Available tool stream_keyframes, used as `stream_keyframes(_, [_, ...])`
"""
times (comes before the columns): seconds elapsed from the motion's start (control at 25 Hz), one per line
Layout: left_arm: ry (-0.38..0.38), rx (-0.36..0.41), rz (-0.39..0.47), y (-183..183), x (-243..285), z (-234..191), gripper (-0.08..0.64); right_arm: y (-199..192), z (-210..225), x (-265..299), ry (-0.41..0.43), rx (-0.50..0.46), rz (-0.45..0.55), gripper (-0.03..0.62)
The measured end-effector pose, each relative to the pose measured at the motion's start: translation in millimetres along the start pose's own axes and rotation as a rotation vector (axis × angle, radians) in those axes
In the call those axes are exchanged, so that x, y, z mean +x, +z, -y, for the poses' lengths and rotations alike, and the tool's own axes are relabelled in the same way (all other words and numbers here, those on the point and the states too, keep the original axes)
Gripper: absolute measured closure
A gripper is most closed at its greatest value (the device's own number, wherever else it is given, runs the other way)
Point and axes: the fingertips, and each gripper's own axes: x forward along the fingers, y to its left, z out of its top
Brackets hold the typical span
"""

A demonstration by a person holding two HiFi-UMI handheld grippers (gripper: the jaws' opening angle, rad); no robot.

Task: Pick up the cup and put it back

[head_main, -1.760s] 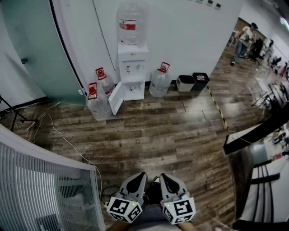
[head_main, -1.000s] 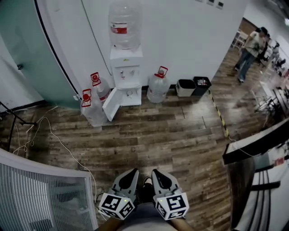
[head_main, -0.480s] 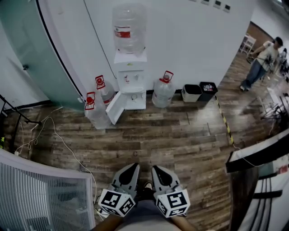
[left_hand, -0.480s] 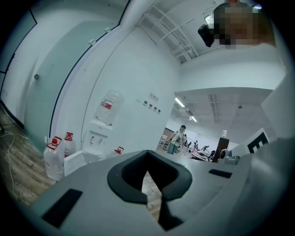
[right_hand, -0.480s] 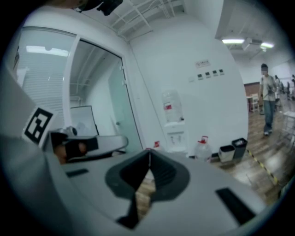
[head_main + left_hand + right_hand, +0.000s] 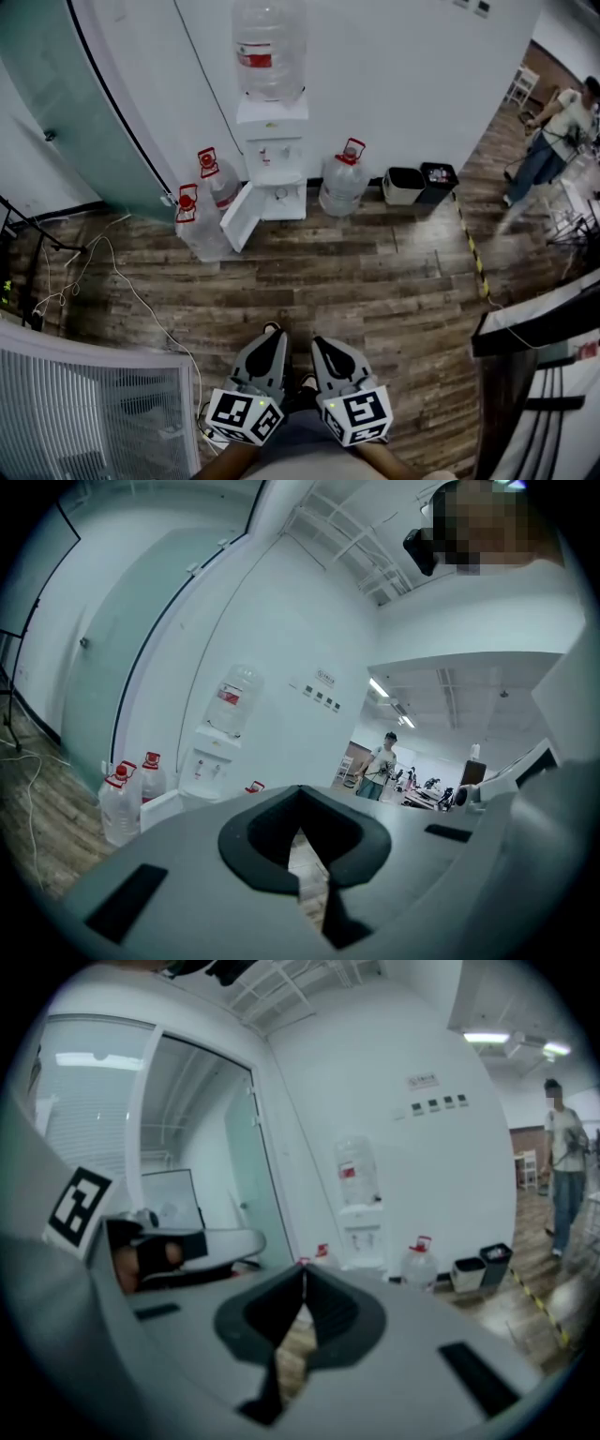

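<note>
While the head view looks down a wooden floor toward a water dispenser, the left gripper and right gripper sit side by side well short of it, tips pointing its way. The dispenser stands against the white wall with a big bottle on top and its lower cabinet door swung open. Spare bottles stand on the floor just beside it on both sides, and two bins sit further to its right. A person stands far off to the dispenser's right. No cup shows anywhere here, on the dispenser or around it.

From the left gripper view, the jaws are clenched tip to tip with nothing between them. The dispenser stands beyond them to the left, and no cup shows.

From the right gripper view, the jaws are likewise pressed together and empty. The dispenser stands ahead, just right of the tips, and again no cup can be made out.

Judging from this, the pick-up has not begun; this is the approach. The next move likely calls for closing in on the dispenser, finding the cup, which may be too small or hidden from here, and parting one gripper's jaws before reaching.
</note>
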Motion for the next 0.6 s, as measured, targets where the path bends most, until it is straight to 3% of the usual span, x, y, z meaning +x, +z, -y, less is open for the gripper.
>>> stream_keyframes(0.6, [-0.006, -0.039, -0.022, 27, 70, -65, 0.552, 29, 17, 95, 0.008, -0.018, -0.037, 0.569])
